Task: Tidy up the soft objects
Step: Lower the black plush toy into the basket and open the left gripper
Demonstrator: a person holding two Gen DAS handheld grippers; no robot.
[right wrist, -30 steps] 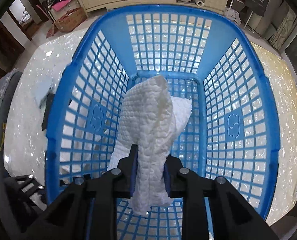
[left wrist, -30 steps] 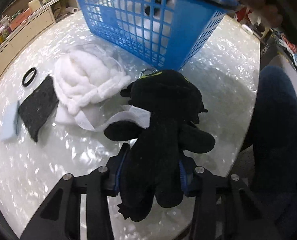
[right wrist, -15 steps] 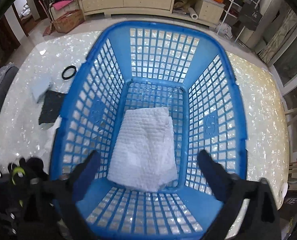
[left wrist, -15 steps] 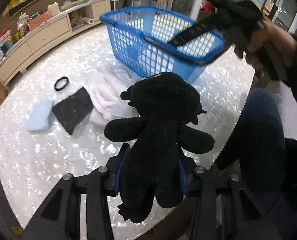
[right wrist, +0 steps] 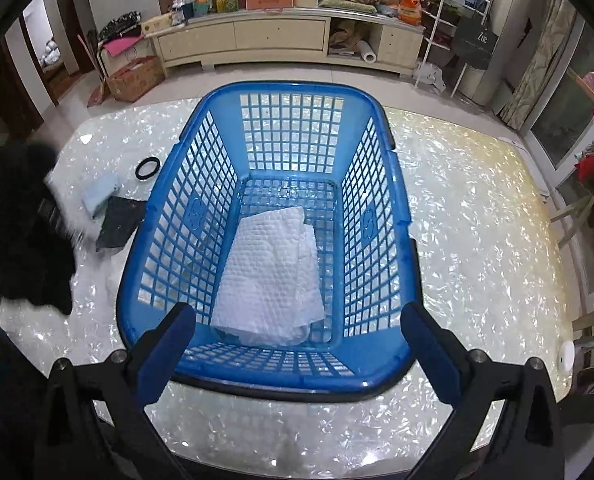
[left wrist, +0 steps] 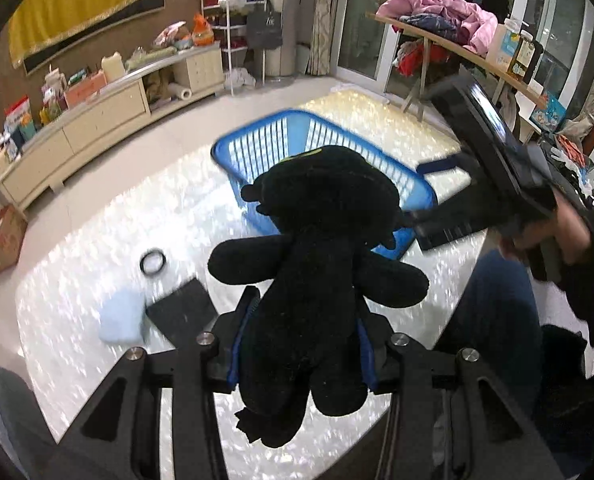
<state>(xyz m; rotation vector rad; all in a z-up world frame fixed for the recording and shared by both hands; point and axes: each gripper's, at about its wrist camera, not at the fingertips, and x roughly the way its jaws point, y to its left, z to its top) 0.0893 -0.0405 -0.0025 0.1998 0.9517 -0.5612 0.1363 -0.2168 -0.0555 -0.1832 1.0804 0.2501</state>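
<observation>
Evenly lit indoor fisheye views with dark, curved corners. The pearly surface (right wrist: pixel 477 240) sparkles with small glints. Motion blur smears the basket (left wrist: pixel 321 136) and the scene's left edge.

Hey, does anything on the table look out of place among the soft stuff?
Yes: a black ring lies on the table left of the blue basket, beside the pale blue sponge. It looks rigid, not soft.
</observation>
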